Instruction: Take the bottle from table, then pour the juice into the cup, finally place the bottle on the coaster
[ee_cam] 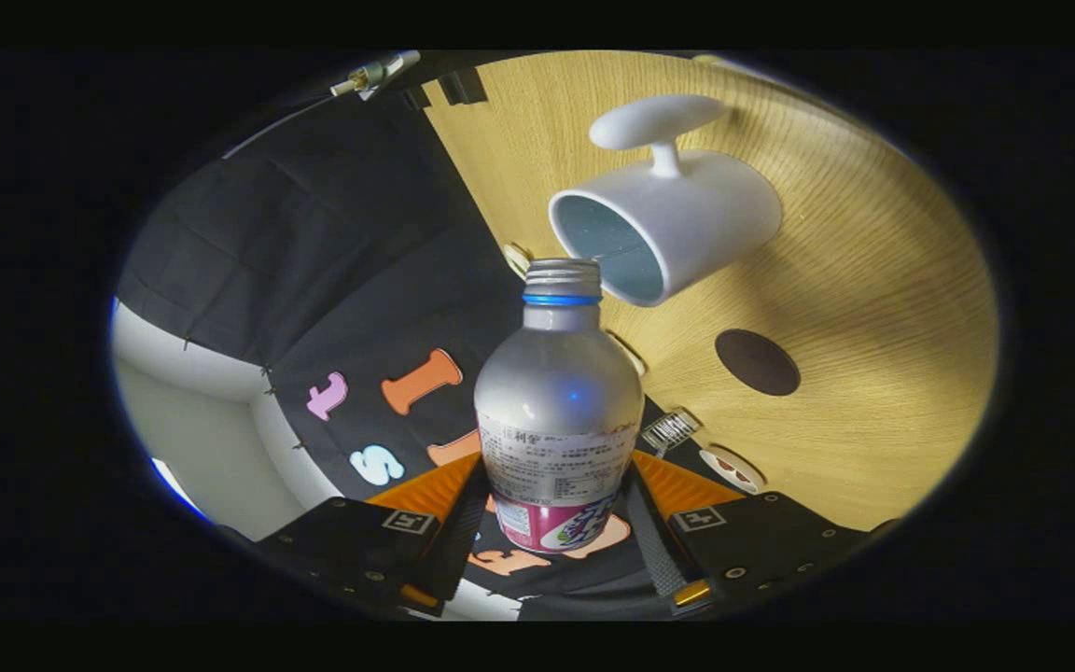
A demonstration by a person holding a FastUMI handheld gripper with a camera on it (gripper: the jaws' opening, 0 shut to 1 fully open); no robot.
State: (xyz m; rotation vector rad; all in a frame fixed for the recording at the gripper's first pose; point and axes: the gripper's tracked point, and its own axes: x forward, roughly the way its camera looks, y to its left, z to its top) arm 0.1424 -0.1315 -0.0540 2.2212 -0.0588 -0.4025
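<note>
My gripper (556, 518) is shut on a silver bottle (558, 401), both fingers pressing its labelled lower body. The bottle has a threaded open neck with a blue ring, and it is lifted and tipped over sideways, so the wooden table (873, 308) looks rotated. Its mouth points at the rim of a white cup (677, 224) with a bluish inside and a handle. The neck overlaps the cup's opening; I see no liquid stream. A round dark coaster (757, 362) lies on the table beyond the bottle, beside the cup.
The booth's black cloth wall (314, 280) runs along the table's far edge. A few small round stickers (730, 469) and a barcode tag (670, 429) sit along that edge near the bottle. A white wall shows past the cloth.
</note>
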